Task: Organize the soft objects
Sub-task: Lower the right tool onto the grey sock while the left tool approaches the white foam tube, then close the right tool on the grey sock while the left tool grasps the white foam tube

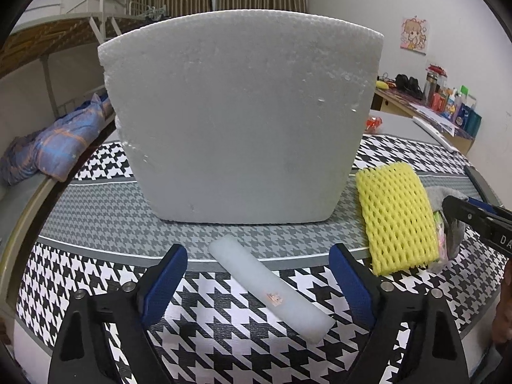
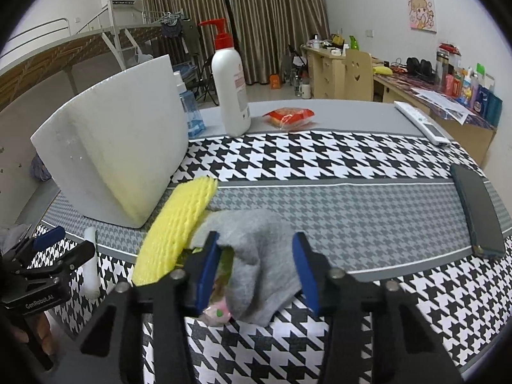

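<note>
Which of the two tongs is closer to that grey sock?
The right tongs: the grey sock lies between their blue pads. The left tongs are off to the sock's left, straddling the white foam stick.

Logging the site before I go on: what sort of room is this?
Probably a dorm-style bedroom: a metal bunk bed with a blanket, curtains, and a cluttered desk.
</note>
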The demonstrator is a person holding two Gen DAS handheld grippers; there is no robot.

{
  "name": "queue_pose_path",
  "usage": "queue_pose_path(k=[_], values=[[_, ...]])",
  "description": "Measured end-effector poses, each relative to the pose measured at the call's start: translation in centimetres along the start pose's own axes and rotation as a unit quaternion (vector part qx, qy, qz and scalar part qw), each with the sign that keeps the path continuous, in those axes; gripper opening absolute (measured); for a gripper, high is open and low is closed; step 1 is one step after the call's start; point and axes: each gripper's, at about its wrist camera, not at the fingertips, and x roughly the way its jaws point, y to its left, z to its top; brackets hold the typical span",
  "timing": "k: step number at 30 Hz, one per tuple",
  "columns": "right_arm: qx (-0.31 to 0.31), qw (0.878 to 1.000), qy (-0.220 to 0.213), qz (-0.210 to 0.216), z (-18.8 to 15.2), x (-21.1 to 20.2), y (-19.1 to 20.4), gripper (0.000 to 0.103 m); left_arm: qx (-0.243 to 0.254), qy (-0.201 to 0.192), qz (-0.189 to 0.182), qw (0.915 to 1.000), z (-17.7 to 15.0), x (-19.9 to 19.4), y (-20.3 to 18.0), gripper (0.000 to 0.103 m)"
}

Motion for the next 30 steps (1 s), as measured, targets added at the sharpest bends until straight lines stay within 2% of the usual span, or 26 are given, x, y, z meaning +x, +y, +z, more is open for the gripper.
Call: queue_pose_path(k=[6,8,13,16,19,23,30], values=[[0.004,1.0,-0.008,-0.002,0.1,-0.6,-0.3,0.032,0.008,0.01,-0.002,0.9999,-0.1,0.3,-0.4,0.079],[0.004,1.0,-0.008,-0.006,0.1,-0.8,-0.4,0.023,0.008,0.013,-0.001,0.9999,-0.2,0.3,-0.4,0.079],[0.006,1.0,-0.006,-0.006,0.0,-1.1,-0.5,0.014,0.005,0.02,-0.001,0.9998,-0.4,0.5,-0.2,0.079],[0.001,1.0,-0.012,-0.01,-0.1,-1.6,-0.3,0.012,0.002,0.028,-0.004,0.9996,-0.5,0.8,-0.1,0.078],[0.001,1.0,-0.019,-0.012,0.1,-2.0,-0.4,0.012,0.0,0.034,-0.004,0.9994,-0.6,0.9,0.1,0.07],[0.002,0.999,-0.032,-0.017,0.4,-2.9,-0.4,0.012,-0.004,0.041,-0.009,0.9991,-0.7,1.0,0.3,0.069],[-0.01,0.998,-0.063,-0.02,0.9,-4.8,0.0,0.012,-0.011,0.051,-0.014,0.9985,-0.6,1.3,0.7,0.052]])
